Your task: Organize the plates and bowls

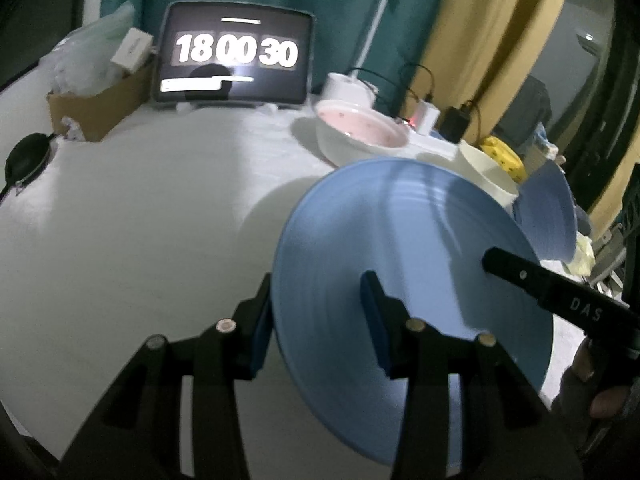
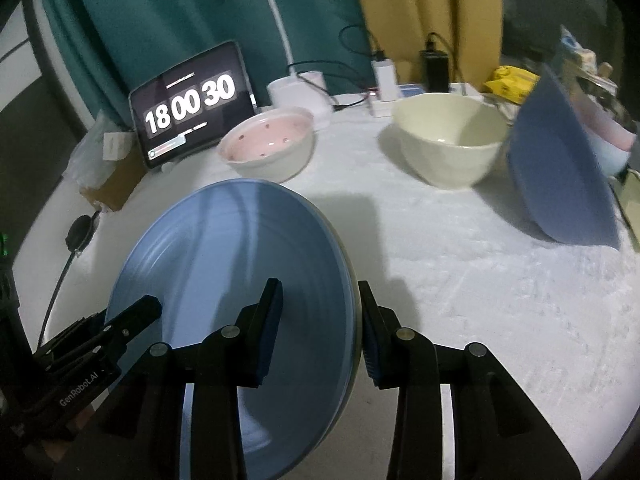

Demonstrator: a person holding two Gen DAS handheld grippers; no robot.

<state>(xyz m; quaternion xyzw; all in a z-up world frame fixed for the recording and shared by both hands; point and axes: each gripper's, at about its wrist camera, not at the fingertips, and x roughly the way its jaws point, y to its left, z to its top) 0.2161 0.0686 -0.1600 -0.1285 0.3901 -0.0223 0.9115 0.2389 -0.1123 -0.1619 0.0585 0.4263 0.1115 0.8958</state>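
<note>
A large blue plate [image 1: 400,240] [image 2: 224,248] hangs tilted above the white table, gripped on opposite sides of its rim. My left gripper [image 1: 316,320] is shut on its left edge, and the right gripper's finger [image 1: 560,296] reaches in from the right. In the right wrist view my right gripper [image 2: 320,332] is shut on the plate's right rim, with the left gripper [image 2: 100,340] at lower left. Behind stand a pink-lined bowl [image 1: 360,132] [image 2: 268,144] and a cream bowl [image 1: 488,176] [image 2: 448,144]. A second blue plate [image 1: 548,212] [image 2: 560,184] leans upright at the right.
A tablet showing a clock [image 2: 192,104], a cardboard box [image 1: 96,108], a white lamp base [image 2: 296,92], chargers with cables [image 2: 400,76] and a yellow packet [image 2: 508,80] line the back edge. A black round object [image 2: 80,232] lies at the left. Pale dishes [image 2: 612,140] sit behind the leaning plate.
</note>
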